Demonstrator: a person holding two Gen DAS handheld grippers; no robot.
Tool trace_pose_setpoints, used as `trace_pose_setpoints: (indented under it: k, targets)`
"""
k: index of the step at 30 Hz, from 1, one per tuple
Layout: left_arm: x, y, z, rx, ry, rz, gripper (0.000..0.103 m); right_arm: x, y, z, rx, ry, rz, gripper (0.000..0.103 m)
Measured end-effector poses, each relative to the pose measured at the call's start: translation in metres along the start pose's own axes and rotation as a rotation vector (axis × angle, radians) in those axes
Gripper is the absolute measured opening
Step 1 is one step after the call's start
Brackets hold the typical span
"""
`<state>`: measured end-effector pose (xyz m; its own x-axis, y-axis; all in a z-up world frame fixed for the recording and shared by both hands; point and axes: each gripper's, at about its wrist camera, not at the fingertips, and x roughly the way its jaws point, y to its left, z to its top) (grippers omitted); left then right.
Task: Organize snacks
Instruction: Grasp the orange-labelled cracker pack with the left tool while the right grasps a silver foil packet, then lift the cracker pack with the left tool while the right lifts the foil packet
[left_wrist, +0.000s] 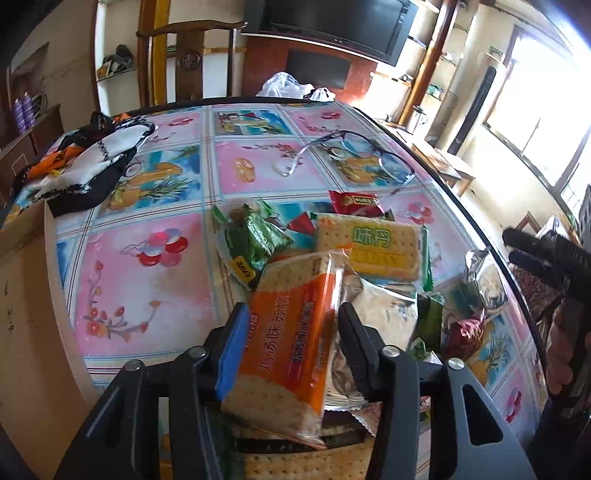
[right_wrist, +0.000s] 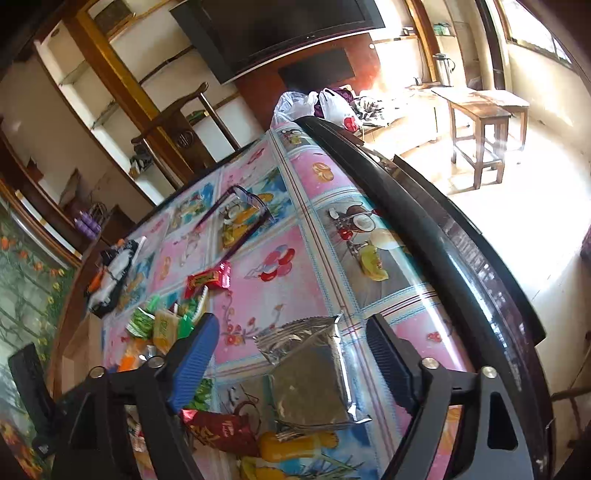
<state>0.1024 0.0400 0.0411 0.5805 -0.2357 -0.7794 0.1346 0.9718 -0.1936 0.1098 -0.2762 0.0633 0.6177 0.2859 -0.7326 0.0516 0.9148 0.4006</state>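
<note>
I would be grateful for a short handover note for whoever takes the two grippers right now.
Left hand-held gripper: an orange cracker pack sits between its fingers, apparently gripped, tilted above the snack pile.
Right hand-held gripper: open, straddling a silver foil pack that lies flat on the table; pads not touching it.
Snacks: yellow cracker pack, green packets and a red packet lie loose mid-table; a dark red packet lies near the right gripper.
Done: nothing visibly sorted.
Left: place the orange pack, pick up the foil pack, gather the rest.
</note>
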Motion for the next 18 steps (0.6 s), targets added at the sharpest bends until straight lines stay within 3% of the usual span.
trace_pose_setpoints:
  k: [2,3,7,9,11,13,18]
  targets:
    - [-0.004,0.009,0.003,-0.035,-0.022,0.002,0.074,-0.001,0.001,-0.002,-0.011,-0.001,-0.015,0.086]
    - [-0.005,0.012,0.004,-0.039,-0.026,0.004,0.077,0.0,0.003,-0.002,-0.03,0.002,-0.026,0.086]
    - [-0.004,0.015,0.004,-0.052,-0.01,-0.014,0.078,0.003,0.012,-0.007,-0.102,0.007,-0.111,0.086]
    - [-0.003,0.008,0.003,-0.011,0.007,-0.02,0.08,0.005,0.015,-0.009,-0.128,0.019,-0.121,0.086]
    - [0.0,-0.001,0.0,0.061,0.034,0.018,0.09,0.006,0.016,-0.01,-0.141,0.024,-0.119,0.086]
    - [0.006,-0.003,-0.004,0.085,0.054,0.064,0.091,0.006,0.017,-0.013,-0.155,0.025,-0.134,0.086]
    - [0.016,0.017,-0.005,-0.023,0.11,-0.038,0.092,0.005,0.014,-0.017,-0.155,0.037,-0.132,0.086]
